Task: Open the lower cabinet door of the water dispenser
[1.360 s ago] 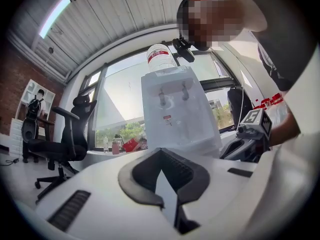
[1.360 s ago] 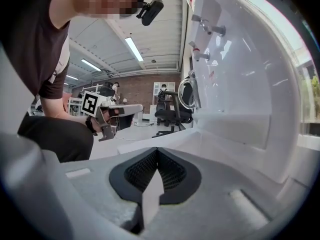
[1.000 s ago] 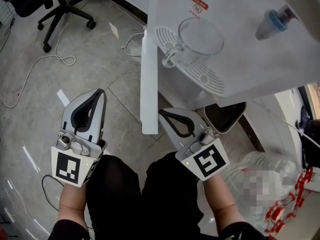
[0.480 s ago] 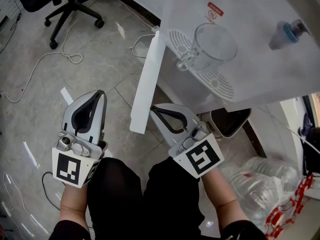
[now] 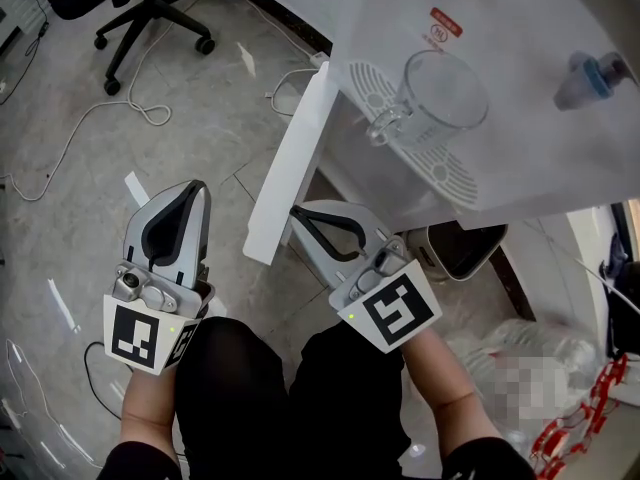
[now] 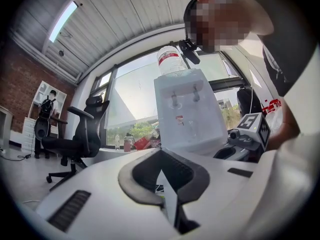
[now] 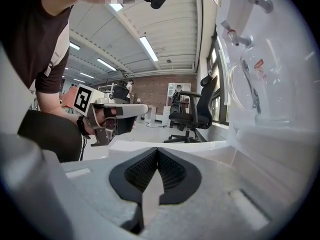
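Head view first, since it takes in the widest stretch: the grey tiled floor [image 5: 90, 198] spreads under me, and the white water dispenser [image 5: 520, 118] fills the upper right. Its lower cabinet door [image 5: 290, 158] stands swung out from the body, a long white slab seen edge-on, running from beside the drip tray [image 5: 440, 173] down toward my knees, with a dark gap between it and the cabinet. A black office chair [image 5: 150, 13] sits on its castors at the top left, well apart from the dispenser.

My right gripper [image 5: 297, 211] lies on the cabinet side of the door, near its lower end. Its jaws are pressed fully together with nothing between them, as the right gripper view shows. I cannot tell whether the tips touch the door.

My left gripper [image 5: 200, 188] hangs over bare floor, to the left of the door and clear of it. Its jaws are likewise closed tip to tip and empty.

A clear glass mug [image 5: 440, 93] stands on the drip tray. A white cable [image 5: 60, 148] trails across the floor.
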A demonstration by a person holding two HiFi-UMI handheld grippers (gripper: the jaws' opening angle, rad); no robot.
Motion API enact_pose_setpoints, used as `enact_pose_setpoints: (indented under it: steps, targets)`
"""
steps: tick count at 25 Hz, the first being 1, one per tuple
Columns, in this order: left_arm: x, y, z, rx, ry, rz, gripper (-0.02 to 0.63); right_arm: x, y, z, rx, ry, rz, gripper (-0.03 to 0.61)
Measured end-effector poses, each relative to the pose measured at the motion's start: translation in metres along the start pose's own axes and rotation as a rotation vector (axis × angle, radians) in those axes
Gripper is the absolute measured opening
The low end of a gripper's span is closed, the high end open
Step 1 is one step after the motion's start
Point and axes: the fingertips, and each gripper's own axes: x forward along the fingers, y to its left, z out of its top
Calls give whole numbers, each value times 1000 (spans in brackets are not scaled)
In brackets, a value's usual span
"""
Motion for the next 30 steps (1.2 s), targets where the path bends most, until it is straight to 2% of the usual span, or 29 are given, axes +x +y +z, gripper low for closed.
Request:
enact_pose_setpoints:
  steps: [7,13,22,30]
  targets:
    - [-4,9,1,27,0,16,6,13,0,4,-7,-19,15,5]
    - [-11,20,-4,42,44,41,6,23,1,7,8,-47,26,5]
    - [-8,27,-11,19,46,47,6,35,0,8,25,-56,43,5]
    - [-11,36,-12,35,63,70,6,46,-1,12,34,-63,55,5]
